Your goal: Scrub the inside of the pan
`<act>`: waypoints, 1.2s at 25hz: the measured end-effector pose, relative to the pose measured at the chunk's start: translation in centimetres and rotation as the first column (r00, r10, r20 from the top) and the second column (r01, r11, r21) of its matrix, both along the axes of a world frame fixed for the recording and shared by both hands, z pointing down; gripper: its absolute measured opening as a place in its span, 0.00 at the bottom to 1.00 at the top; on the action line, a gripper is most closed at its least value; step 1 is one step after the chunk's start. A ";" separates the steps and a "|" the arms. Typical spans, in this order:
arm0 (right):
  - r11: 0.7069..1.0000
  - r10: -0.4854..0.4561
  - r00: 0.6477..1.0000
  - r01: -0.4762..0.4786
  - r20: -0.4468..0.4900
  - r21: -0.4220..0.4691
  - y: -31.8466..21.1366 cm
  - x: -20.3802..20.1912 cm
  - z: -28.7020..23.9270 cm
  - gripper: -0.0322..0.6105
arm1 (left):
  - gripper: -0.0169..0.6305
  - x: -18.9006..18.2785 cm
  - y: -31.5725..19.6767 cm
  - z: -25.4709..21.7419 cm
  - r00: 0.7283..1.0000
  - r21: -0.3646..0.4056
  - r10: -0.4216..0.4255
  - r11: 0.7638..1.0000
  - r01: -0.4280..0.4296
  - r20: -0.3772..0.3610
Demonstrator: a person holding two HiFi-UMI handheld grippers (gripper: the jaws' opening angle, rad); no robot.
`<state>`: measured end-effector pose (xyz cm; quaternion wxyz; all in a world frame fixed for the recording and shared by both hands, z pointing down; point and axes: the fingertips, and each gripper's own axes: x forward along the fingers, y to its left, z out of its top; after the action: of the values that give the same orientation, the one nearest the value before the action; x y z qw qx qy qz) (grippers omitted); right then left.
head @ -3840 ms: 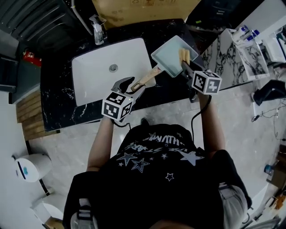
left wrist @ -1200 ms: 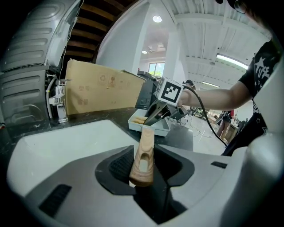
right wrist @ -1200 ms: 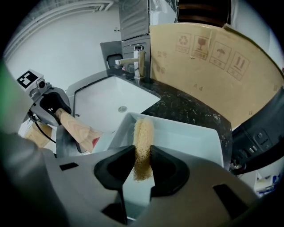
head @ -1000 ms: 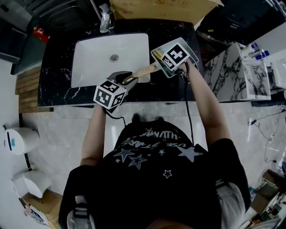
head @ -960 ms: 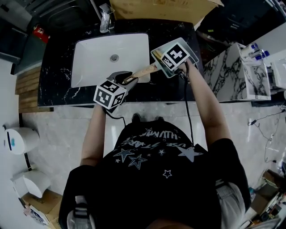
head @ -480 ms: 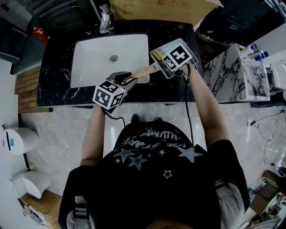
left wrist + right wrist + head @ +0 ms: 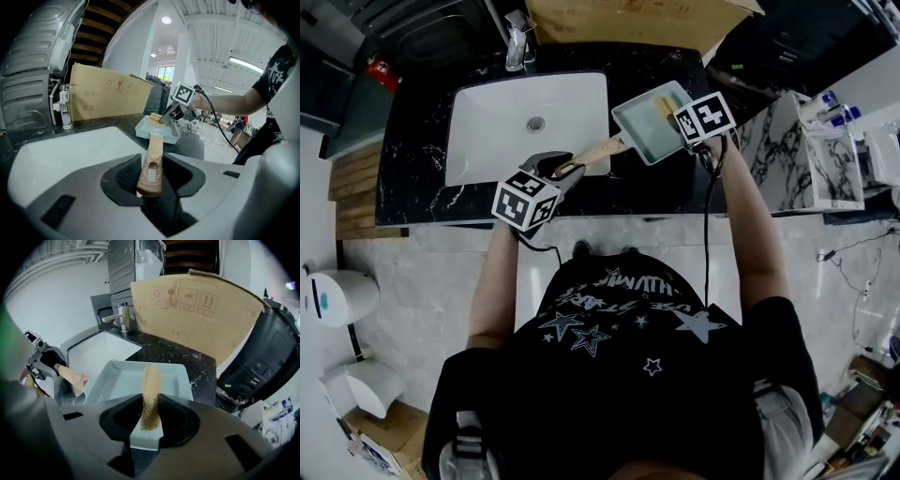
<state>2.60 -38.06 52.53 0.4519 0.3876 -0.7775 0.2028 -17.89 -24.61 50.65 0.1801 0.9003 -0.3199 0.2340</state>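
The left gripper (image 7: 152,174) was clamped on the end of the pale wooden handle (image 7: 153,157), jaws pressed on both its sides. That looked like the anchor: hold the handle fast so the pale grey rectangular pan (image 7: 645,133) would not skid under the scrubbing. The pan sat out over the black marbled counter (image 7: 656,192), just right of the white basin (image 7: 497,127) (resting on the stone or hovering, I could not tell). The right gripper (image 7: 150,417) had its 2 jaws pinched on a tan scouring pad (image 7: 151,385), gripped edge-on so the free end stuck out past the tips. It was angled down over the pan's open inside. I judged that a scrubbing stroke was in hand, though whether the pad touched the floor of the pan was not clear.
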 end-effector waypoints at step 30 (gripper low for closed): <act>0.998 0.041 0.996 -0.045 -0.074 -0.052 1.0 0.7 2.5 0.22 | 0.26 0.1 0.0 0.0 1.000 -0.008 -0.012 1.000 0.012 0.003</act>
<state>3.33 -37.04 55.01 0.4859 0.3991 -0.7461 0.2190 -17.84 -24.62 50.68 0.1846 0.8973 -0.3246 0.2354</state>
